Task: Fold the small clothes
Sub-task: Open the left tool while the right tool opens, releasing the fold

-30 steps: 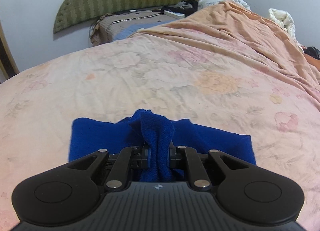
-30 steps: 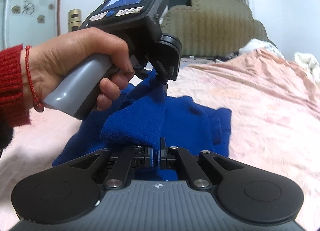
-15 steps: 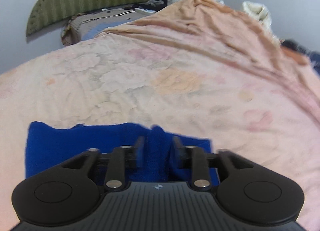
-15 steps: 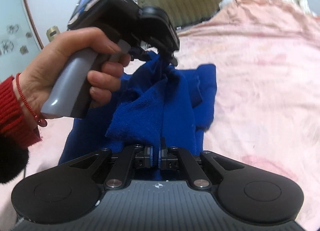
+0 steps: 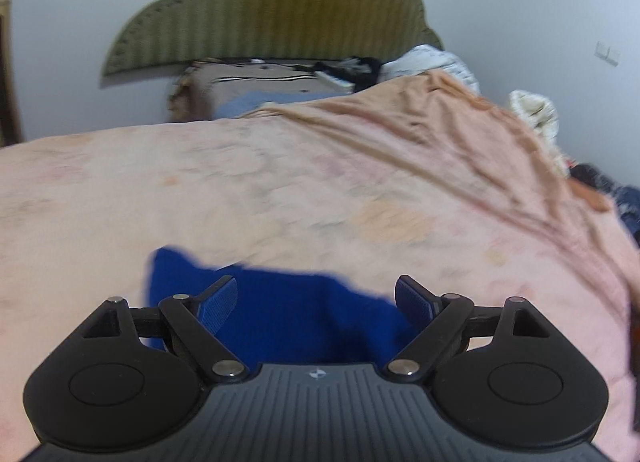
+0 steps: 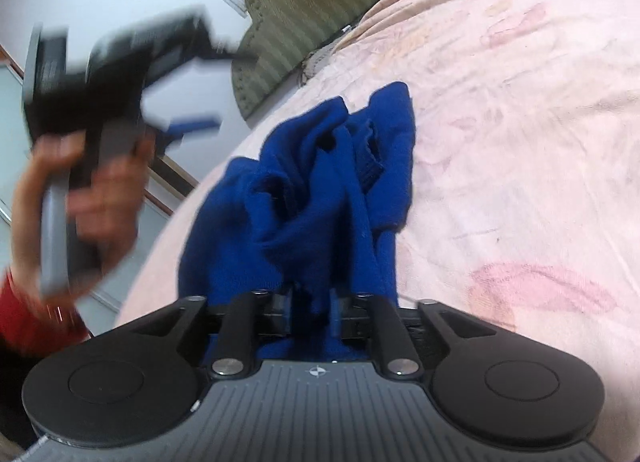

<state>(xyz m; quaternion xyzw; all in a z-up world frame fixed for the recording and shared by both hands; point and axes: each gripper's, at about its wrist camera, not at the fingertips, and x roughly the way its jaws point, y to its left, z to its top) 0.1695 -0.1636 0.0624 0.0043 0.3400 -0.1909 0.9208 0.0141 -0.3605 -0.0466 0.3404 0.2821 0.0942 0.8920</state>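
A small blue knit garment [image 6: 320, 190] lies bunched on the pink floral bedsheet [image 6: 520, 142]. My right gripper [image 6: 312, 314] is shut on a fold of its near edge. My left gripper [image 5: 316, 298] is open and empty, its jaws wide apart above the blue garment [image 5: 288, 318], which lies flat below it. In the right wrist view the left gripper [image 6: 192, 124] is blurred, lifted off the cloth at the upper left, held by a hand with a red sleeve.
An olive padded headboard [image 5: 272, 10] stands at the far end of the bed. An orange blanket [image 5: 440, 130] covers the bed's right side. Pillows and dark items [image 5: 344, 70] lie near the headboard. White cloth [image 5: 536, 114] sits at the right edge.
My left gripper opened, let go of the blue garment and lifted away to the left. The right gripper kept its hold and tilted; the garment dropped onto the sheet.
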